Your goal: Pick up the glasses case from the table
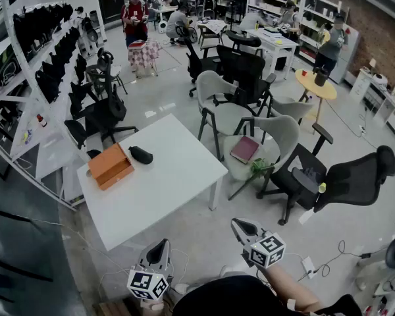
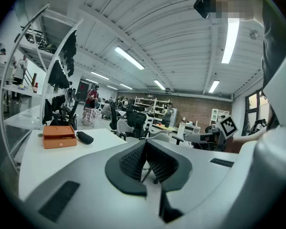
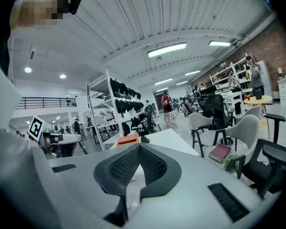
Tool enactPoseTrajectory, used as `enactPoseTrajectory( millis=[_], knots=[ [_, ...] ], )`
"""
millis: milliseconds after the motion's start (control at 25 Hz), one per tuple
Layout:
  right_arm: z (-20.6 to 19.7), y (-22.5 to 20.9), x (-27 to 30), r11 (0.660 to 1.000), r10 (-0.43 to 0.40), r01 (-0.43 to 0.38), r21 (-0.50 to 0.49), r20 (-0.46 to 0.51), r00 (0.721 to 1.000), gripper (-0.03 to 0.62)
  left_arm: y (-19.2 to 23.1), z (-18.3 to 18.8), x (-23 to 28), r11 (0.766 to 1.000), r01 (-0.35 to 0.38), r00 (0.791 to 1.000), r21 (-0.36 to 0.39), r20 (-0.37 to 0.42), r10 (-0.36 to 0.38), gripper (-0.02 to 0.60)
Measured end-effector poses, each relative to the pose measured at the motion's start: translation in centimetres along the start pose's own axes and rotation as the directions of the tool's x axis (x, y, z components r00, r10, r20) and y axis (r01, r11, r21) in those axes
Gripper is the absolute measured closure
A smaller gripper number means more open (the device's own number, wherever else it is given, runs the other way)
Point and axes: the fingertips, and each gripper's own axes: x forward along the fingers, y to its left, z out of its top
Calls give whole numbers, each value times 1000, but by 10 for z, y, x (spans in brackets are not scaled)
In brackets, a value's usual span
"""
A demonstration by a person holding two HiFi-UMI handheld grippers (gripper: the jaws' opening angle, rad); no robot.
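Note:
The black glasses case (image 1: 140,155) lies on the white table (image 1: 164,189) near its far edge, just right of an orange box (image 1: 110,166). Both grippers hover short of the table's near edge, well away from the case. My left gripper (image 1: 160,245) is shut with nothing between its pads. My right gripper (image 1: 239,225), further right, is shut and empty too. The left gripper view has the case (image 2: 85,137) and the box (image 2: 59,136) far ahead to the left of the closed gripper (image 2: 145,142). In the right gripper view the case (image 3: 145,139) peeks just above the closed gripper (image 3: 139,146).
Grey chairs stand right of the table, one with a red book (image 1: 244,149) on its seat. Black office chairs (image 1: 345,176) crowd the right side. A white rack of black items (image 1: 49,51) lines the left wall. People stand and sit at the far back.

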Motion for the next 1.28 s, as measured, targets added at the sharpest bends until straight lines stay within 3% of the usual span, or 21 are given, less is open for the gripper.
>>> enactPoseTrajectory(
  millis=[280,520,720,1040,1280],
  knots=[
    [13,-40,-31,998,41,-40,-45,13,999,568,-52,2,47,1000,8,1000,21,-8,-8,563],
    [19,-79,-57,997,74,-74,-13,36,997,566,-93,2,93,999,34,999,33,-32,-33,563],
    [12,-109,-57,998,55,-55,-6,20,998,566,-102,0,121,997,52,996,52,-77,-48,563],
    [16,-131,-15,999,31,-31,17,-4,1000,566,-63,-2,166,998,64,993,24,-99,-61,563],
    [46,-147,71,1000,7,-8,-12,-25,1000,566,14,25,222,996,89,993,15,-72,-88,563]
  ],
)
